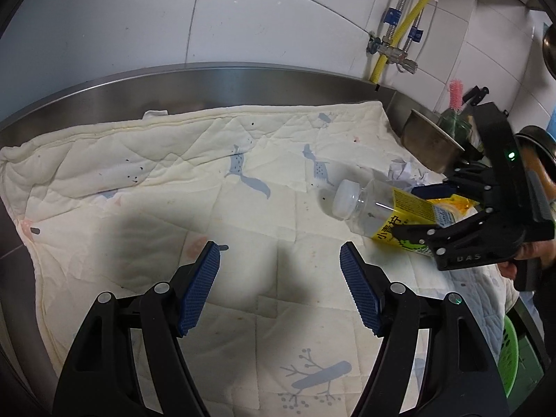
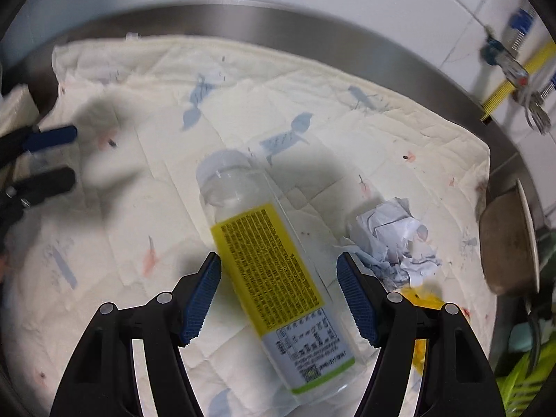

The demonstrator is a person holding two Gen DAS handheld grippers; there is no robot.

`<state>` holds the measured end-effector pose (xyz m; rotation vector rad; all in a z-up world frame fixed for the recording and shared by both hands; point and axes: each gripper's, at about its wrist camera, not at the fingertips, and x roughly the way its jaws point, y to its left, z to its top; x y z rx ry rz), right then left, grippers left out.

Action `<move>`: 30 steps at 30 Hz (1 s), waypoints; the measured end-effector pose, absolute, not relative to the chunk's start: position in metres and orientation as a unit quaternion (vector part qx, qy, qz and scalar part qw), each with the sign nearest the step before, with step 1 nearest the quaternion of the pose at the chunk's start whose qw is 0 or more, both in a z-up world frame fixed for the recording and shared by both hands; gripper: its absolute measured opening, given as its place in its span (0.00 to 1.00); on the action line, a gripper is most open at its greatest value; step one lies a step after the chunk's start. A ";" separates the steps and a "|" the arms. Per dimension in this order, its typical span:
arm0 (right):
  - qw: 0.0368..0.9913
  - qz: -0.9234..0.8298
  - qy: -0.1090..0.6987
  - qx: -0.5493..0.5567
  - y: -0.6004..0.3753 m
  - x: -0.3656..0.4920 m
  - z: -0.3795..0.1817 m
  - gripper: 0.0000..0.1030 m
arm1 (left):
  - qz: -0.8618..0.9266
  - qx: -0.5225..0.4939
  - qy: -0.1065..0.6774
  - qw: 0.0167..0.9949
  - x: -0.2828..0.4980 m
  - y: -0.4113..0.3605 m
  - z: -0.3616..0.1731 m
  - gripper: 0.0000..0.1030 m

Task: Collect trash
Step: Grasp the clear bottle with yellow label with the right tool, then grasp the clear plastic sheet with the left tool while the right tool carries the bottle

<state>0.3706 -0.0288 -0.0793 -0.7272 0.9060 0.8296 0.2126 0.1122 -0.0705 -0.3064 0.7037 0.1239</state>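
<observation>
A cream quilted cloth point(image 1: 215, 187) printed with grey-blue animals covers the steel counter point(image 1: 104, 100), whose raised back edge runs under the white tiled wall point(image 1: 260, 24). Toward the cloth's right end lies a clear plastic bottle point(image 2: 264, 257) on its side, its white cap pointing toward the middle of the cloth and its yellow label facing up. The right gripper point(image 2: 278, 299) is spread wide with the bottle's labelled body between its blue pads point(image 2: 203, 299); neither pad visibly presses the plastic, so it straddles the bottle rather than clamping it. Just beside the bottle, on the side nearer the counter's right end, sits a crumpled ball of white paper point(image 2: 392, 239), and a yellow wrapper point(image 2: 422, 304) shows partly behind the right finger. The left gripper point(image 1: 279, 288) hangs over bare cloth near the front edge, its jaws released and holding nothing. A steel bowl point(image 1: 429, 142) leans at the counter's right end, touching the cloth's edge.
</observation>
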 end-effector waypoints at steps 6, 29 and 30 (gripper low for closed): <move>0.741 0.391 0.432 -0.333 -0.025 0.374 -0.094 0.58 | 0.064 -0.148 0.346 0.924 0.214 0.113 -0.073 0.69; 0.854 0.287 0.418 -0.115 -0.189 0.223 -0.029 0.41 | 0.002 -0.109 0.330 0.938 0.211 0.062 -0.052 0.69; 0.866 0.265 0.411 -0.107 -0.207 0.210 -0.026 0.41 | -0.006 -0.105 0.335 0.936 0.213 0.055 -0.052 0.69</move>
